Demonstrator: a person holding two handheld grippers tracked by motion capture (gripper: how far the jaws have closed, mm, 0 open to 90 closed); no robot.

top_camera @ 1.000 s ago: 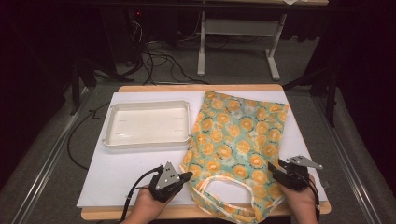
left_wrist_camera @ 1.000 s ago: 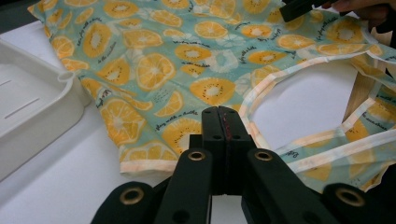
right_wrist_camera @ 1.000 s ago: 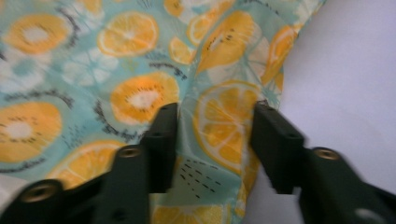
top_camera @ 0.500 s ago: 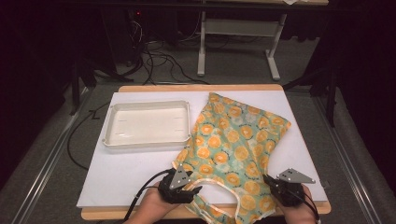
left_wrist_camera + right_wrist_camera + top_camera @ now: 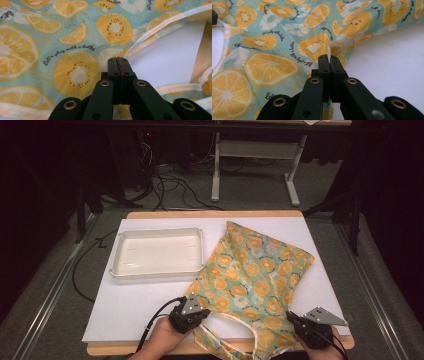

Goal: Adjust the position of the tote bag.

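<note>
A teal cloth bag (image 5: 255,272) printed with orange and kiwi slices lies spread on the white table mat, its pale handles hanging over the near edge. My left gripper (image 5: 197,314) is shut on the bag's near left edge by the handle; in the left gripper view the jaws (image 5: 117,60) pinch the fabric (image 5: 75,50) next to the pale trim. My right gripper (image 5: 300,325) is shut on the bag's near right edge; in the right gripper view its tips (image 5: 329,58) clamp a fold of the printed cloth (image 5: 274,45).
A white rectangular tray (image 5: 158,252) sits at the left back of the mat (image 5: 125,310). The wooden table edge (image 5: 215,214) borders the mat. Cables and a table frame (image 5: 252,165) lie on the floor beyond.
Both grippers have pulled toward the near edge with the bag, dragging it closer and skewing it. The handles now hang over the table front.
</note>
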